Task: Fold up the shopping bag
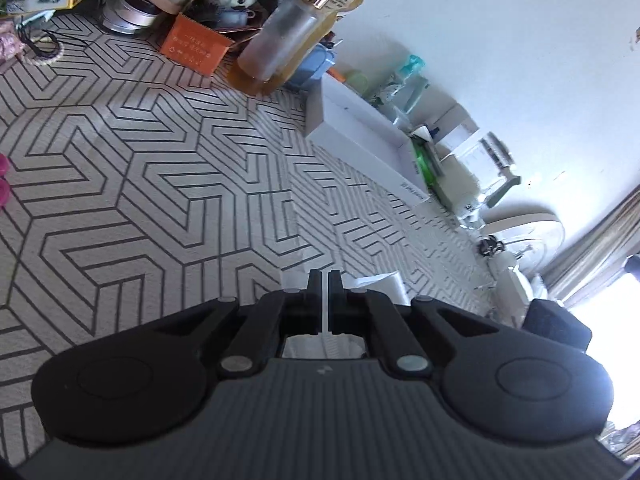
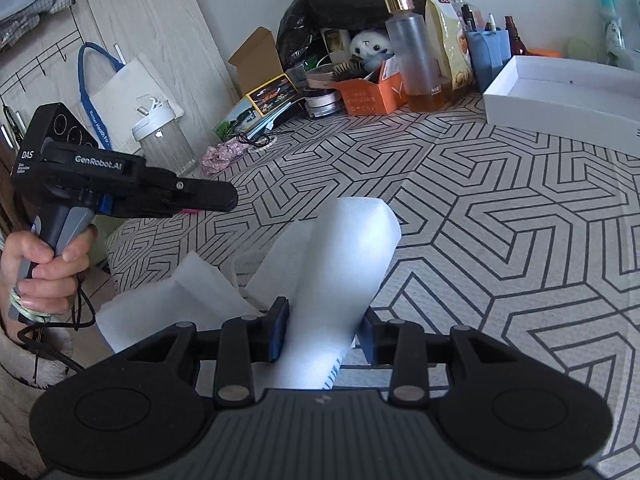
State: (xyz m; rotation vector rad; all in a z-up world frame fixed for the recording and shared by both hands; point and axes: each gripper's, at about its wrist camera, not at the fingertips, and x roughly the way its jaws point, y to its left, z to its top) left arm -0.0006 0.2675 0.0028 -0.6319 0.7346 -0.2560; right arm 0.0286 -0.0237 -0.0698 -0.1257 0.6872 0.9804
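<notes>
The white shopping bag (image 2: 344, 264) is gathered into a thick folded bundle, and it sticks forward out of my right gripper (image 2: 323, 332). Both blue pads press its sides, so that gripper is shut on it. A loose flap of the bag (image 2: 188, 300) hangs to the left. A hand holds my left gripper (image 2: 230, 200) up at the left, apart from the bag. Its fingers are shut with nothing between them. In the left wrist view the left gripper (image 1: 325, 278) hangs above the patterned tablecloth (image 1: 160, 180), and a white corner of the bag (image 1: 380, 280) shows just past its tips.
An open white box (image 2: 560, 92) lies at the back right. Along the wall stand a frosted bottle (image 2: 420, 60), an orange carton (image 2: 368, 98), a plush toy (image 2: 370, 46) and other clutter. A clear tumbler (image 2: 168, 144) stands near the table's left edge.
</notes>
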